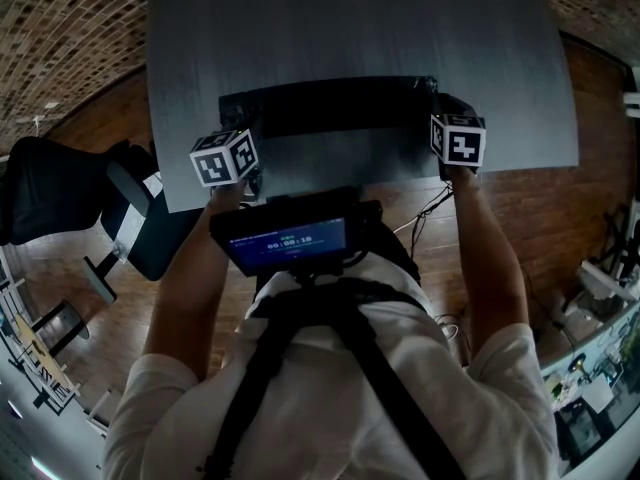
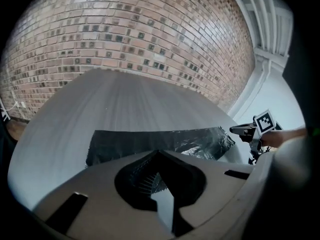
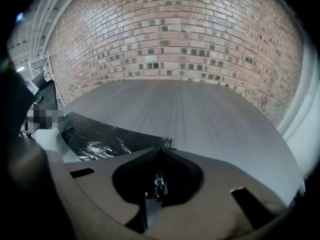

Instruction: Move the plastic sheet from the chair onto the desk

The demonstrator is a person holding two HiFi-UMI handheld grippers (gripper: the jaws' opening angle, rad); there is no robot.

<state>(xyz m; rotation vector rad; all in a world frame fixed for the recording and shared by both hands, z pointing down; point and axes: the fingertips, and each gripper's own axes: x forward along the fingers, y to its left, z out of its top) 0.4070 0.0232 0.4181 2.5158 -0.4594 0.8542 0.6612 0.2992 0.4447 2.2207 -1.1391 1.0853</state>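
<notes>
The black plastic sheet (image 1: 330,103) lies stretched across the near part of the grey desk (image 1: 350,28), crinkled and glossy at its right end (image 2: 210,141). My left gripper (image 1: 232,160) holds its near-left corner and my right gripper (image 1: 455,140) its near-right corner. In the left gripper view the jaws (image 2: 158,154) stand closed with a fold of the sheet (image 2: 150,181) pinched between them. The right gripper view shows the same: closed jaws (image 3: 161,150) on crumpled sheet (image 3: 157,184), and the rest of it (image 3: 100,136) running off to the left. The chair (image 1: 140,218) stands at the desk's left.
A second black seat (image 1: 50,193) is further left on the wooden floor. A cable (image 1: 425,213) trails under the desk's near edge. A brick wall (image 3: 190,39) rises behind the desk. Shelves and clutter (image 1: 600,358) line the right side.
</notes>
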